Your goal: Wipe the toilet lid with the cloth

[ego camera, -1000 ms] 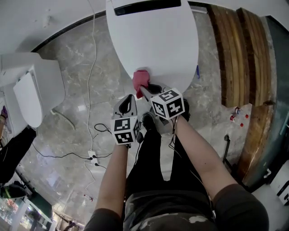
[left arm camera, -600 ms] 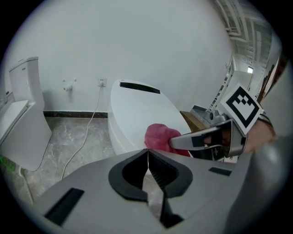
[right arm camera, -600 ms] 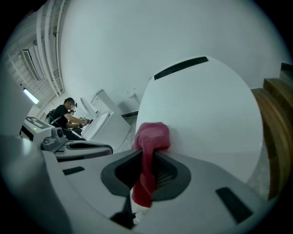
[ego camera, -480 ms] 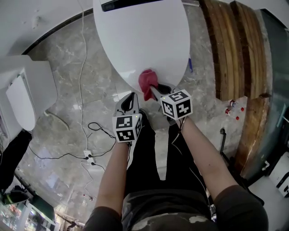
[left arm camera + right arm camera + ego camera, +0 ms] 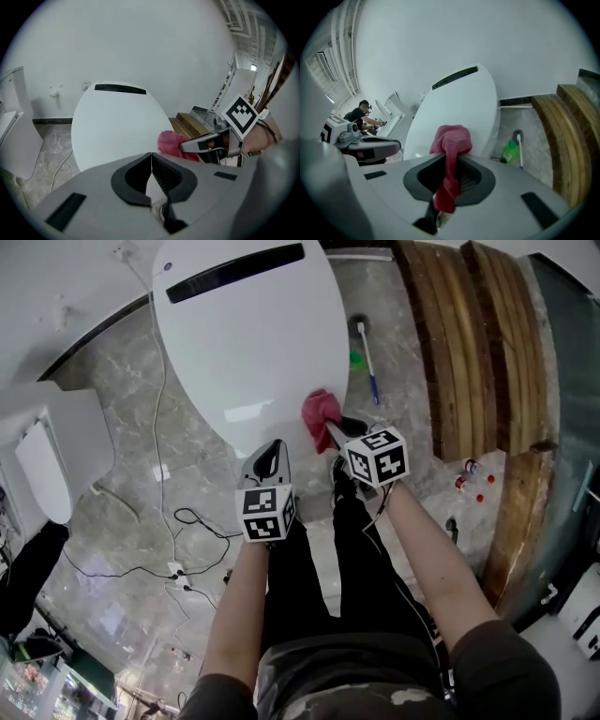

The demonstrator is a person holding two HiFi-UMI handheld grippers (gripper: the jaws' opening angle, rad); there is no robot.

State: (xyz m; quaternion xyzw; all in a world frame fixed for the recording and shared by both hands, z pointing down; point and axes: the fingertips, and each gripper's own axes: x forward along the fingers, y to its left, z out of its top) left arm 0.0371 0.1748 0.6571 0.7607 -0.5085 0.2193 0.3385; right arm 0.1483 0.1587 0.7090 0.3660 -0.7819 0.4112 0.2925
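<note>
Head view: crumpled red cloth (image 5: pixel 319 410)

Pink-red cloth (image 5: pixel 320 409), white toilet lid (image 5: pixel 248 343), grey marbled floor (image 5: pixel 122 460), prob. green bottle (image 5: pixel 510 151).

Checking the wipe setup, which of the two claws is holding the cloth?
The right claw: its jaws pinch the red cloth by the edge of the toilet lid. The left claw is shut with nothing in it.
</note>
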